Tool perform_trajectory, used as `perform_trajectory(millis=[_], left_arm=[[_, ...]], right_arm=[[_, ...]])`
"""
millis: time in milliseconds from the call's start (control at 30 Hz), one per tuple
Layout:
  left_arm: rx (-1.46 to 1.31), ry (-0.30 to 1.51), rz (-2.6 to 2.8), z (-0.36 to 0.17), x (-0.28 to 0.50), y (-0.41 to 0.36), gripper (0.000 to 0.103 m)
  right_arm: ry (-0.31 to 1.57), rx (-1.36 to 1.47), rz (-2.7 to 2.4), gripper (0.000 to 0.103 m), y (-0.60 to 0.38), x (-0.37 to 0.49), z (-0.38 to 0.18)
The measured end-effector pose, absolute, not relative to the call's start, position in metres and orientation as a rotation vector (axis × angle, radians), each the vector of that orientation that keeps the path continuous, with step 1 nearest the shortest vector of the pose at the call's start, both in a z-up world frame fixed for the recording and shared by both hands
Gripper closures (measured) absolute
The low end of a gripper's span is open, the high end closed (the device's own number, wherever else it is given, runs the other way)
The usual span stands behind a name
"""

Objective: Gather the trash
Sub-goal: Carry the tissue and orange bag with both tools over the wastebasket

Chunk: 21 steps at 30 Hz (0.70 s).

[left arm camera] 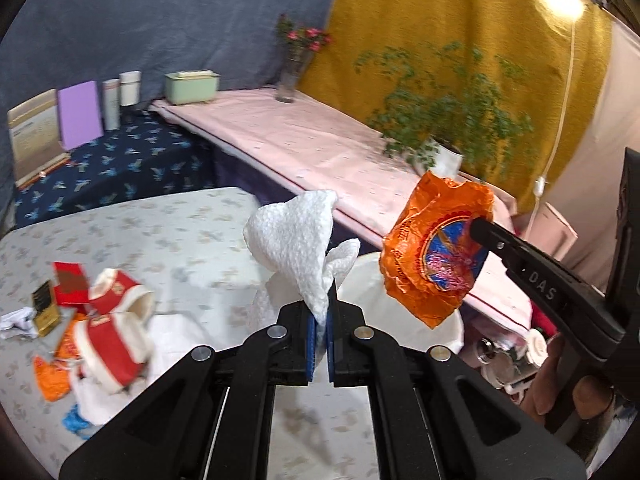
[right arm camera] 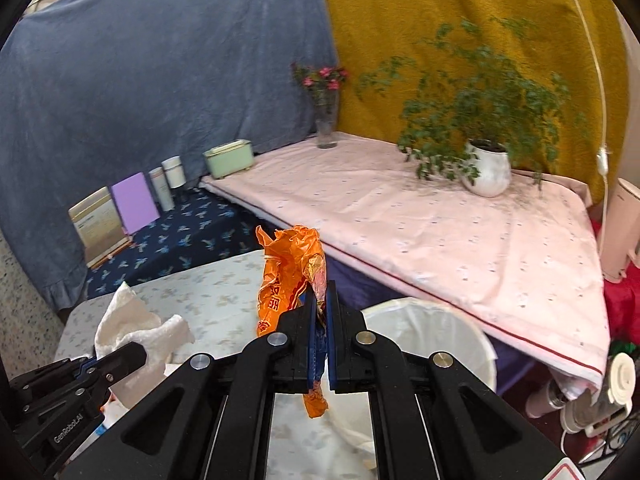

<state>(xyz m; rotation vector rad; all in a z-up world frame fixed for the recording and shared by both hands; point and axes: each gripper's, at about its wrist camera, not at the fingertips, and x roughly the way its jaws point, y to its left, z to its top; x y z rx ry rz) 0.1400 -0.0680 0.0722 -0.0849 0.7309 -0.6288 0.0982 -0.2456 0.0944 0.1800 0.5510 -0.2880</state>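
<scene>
The left gripper (left arm camera: 320, 304) pinches a crumpled white paper towel (left arm camera: 296, 240), lifted above the floral-clothed table (left arm camera: 168, 232). The right gripper (right arm camera: 320, 304) is clamped on an orange wrapper (right arm camera: 288, 276) — just short of the white-lined bin (right arm camera: 432, 336). More litter (left arm camera: 104, 332) lies on the table.

Tissue (left arm camera: 292, 236) white – wrapper (left arm camera: 432, 256) orange w/ blue, maybe red – cloth (right arm camera: 460, 232) pink.
</scene>
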Motion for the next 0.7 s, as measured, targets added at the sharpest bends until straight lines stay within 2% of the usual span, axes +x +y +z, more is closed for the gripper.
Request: perform_trajectory(millis=[367,700], left_arm=[[-0.078,0.802,-0.799,0.055,0.142,-0.149,0.099],[-0.044,0.842,-0.840,0.035,0.146,-0.191,0.098]], right_arm=[[0.593,0.226,-0.410,0.099,-0.308,0.082,0.071],[0.632,0.256,-0.452,0.098,-0.336,0.083,0.048]])
